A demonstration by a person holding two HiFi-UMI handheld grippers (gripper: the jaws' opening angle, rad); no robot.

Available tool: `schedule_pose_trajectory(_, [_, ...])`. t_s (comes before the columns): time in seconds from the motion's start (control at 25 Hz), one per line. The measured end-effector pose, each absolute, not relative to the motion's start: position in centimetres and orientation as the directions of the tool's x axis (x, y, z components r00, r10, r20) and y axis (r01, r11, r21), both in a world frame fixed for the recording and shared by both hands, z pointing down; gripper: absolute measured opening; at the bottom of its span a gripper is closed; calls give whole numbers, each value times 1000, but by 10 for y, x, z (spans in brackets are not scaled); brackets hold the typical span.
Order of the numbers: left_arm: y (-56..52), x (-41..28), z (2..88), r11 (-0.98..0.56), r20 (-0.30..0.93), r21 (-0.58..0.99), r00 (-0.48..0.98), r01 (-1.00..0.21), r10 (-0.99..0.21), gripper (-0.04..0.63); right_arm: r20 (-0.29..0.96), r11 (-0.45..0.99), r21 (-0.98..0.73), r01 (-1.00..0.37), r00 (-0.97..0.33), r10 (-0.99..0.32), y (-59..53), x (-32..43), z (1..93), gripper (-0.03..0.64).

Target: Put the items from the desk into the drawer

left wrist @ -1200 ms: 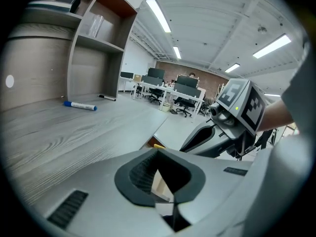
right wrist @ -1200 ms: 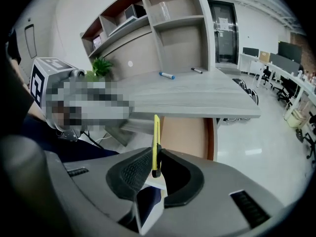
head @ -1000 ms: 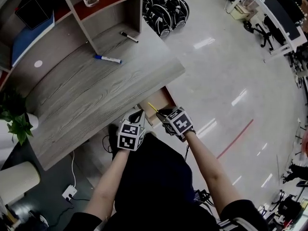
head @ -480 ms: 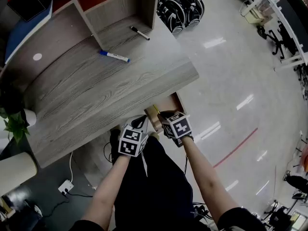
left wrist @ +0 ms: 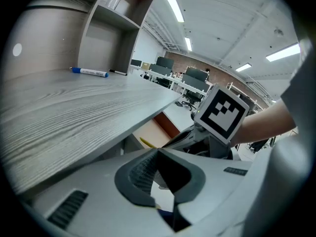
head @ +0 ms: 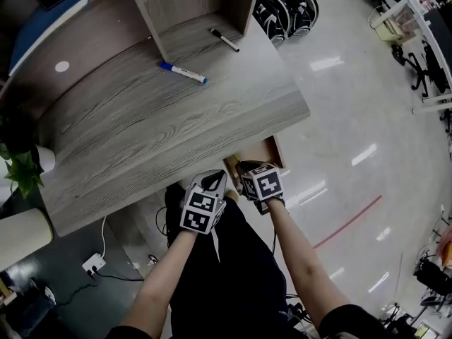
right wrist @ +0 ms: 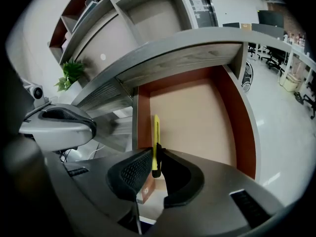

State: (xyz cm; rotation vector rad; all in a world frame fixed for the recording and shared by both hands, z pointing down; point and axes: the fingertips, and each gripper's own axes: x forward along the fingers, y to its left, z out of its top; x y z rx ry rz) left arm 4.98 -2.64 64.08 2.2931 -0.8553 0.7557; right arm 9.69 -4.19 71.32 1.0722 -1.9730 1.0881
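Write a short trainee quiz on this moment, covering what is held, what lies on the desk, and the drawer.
1. True or false: the right gripper has its jaws shut on a yellow utility knife.
2. Which items lie on the desk? A) a blue marker and a black marker; B) two red pens; C) a pair of scissors.
3. Fill in: the drawer under the desk's edge stands ___.

Key: 1 true; 2 A; 3 open.
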Motion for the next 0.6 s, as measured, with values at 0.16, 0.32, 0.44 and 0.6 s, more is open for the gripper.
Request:
schedule_pose_trajectory(0.16, [-22,45,644,-611,674,326,631,-721,-384,3,826,319,-360,-877,-458,-328,-44,93,725,49])
schedule_pose_trajectory(0.32, [-21,42,647,-610,671,333,635,-719,-382,3,835,297,-351,-888,-441,-329,-47,92,733,51])
schedule_pose_trajectory(0.44, [-17,40,648,-614,678,331,633,-716,-373,3,842,304,-346,-888,-437,-318,-45,90,735,52])
schedule_pose_trajectory(0.6, [-19,36,645,-586,673,359,637,-726,-376,3,843,297,-362,-884,-446,-301,-44,90,736,68])
